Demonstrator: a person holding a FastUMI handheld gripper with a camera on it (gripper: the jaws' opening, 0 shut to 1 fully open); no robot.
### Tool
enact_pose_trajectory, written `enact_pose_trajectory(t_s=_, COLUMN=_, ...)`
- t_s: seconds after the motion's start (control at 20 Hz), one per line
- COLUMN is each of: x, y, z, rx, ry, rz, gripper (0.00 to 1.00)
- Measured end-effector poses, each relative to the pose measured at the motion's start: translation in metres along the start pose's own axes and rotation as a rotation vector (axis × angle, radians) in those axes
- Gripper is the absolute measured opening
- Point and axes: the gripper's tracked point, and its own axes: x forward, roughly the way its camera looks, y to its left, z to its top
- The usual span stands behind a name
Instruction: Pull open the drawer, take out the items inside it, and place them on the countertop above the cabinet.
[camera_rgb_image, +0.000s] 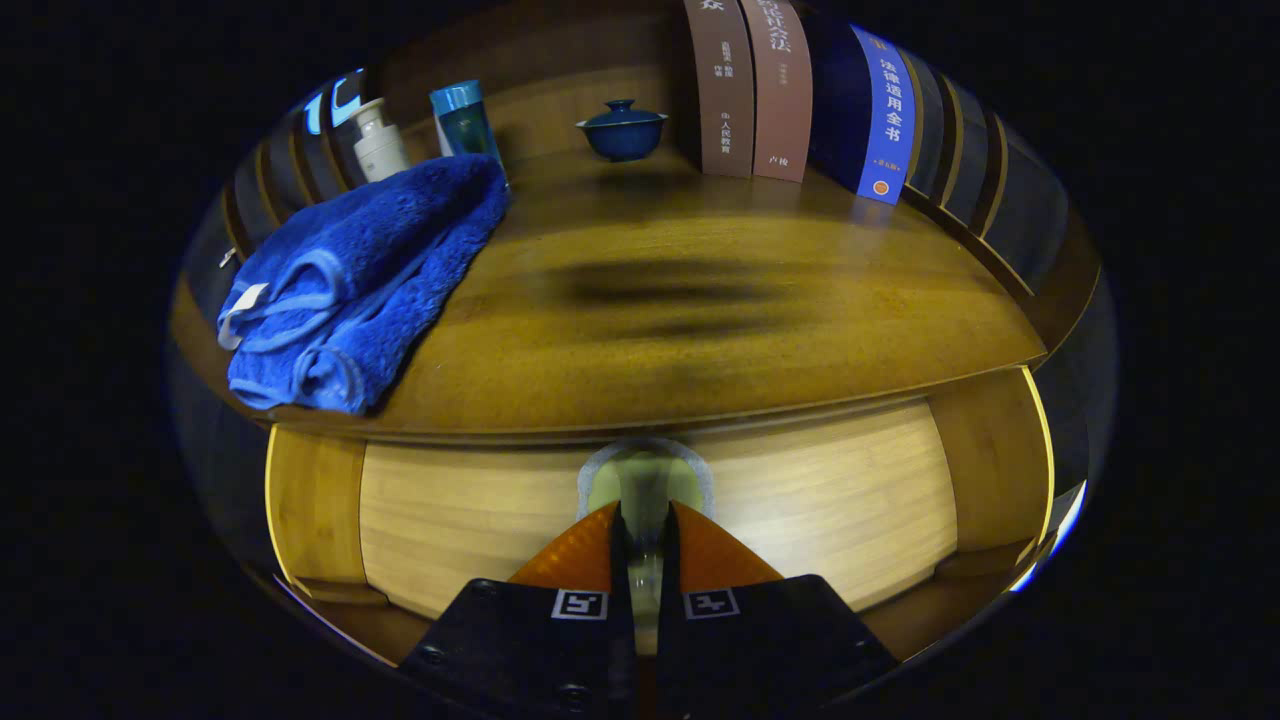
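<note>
so the gripper (645, 525) has its fingers squeezed nearly together on the drawer's knob (645, 480) dead ahead at 12 o'clock, in the middle of the drawer front (820, 500) under the countertop (700, 300), so I'd guess the pull is straight back toward 6

The blue book (880, 120) has white signs down its spine, 法律适用全书; the brown book (722, 95) beside it shows 人民教育 in small signs; its other words are too small to read; each side of the gripper (645, 512) has a black-and-white square sign (580, 604); its fingers pinch the drawer handle (645, 480).
</note>
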Motion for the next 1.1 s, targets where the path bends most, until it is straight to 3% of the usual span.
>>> enact_pose_trajectory(t_s=0.3, x=-0.08, y=-0.001, z=0.01, rx=-0.014, ry=-0.128, rz=0.065, gripper=0.13)
enact_pose_trajectory(t_s=0.55, x=-0.15, y=-0.001, z=0.052, rx=-0.026, ry=-0.282, rz=0.086, gripper=0.13)
enact_pose_trajectory(t_s=0.75, x=-0.151, y=-0.001, z=0.1, rx=-0.058, ry=-0.316, rz=0.035, gripper=0.12)
enact_pose_trajectory(t_s=1.1, x=-0.098, y=0.017, z=0.143, rx=-0.071, ry=-0.252, rz=0.005, gripper=0.12)
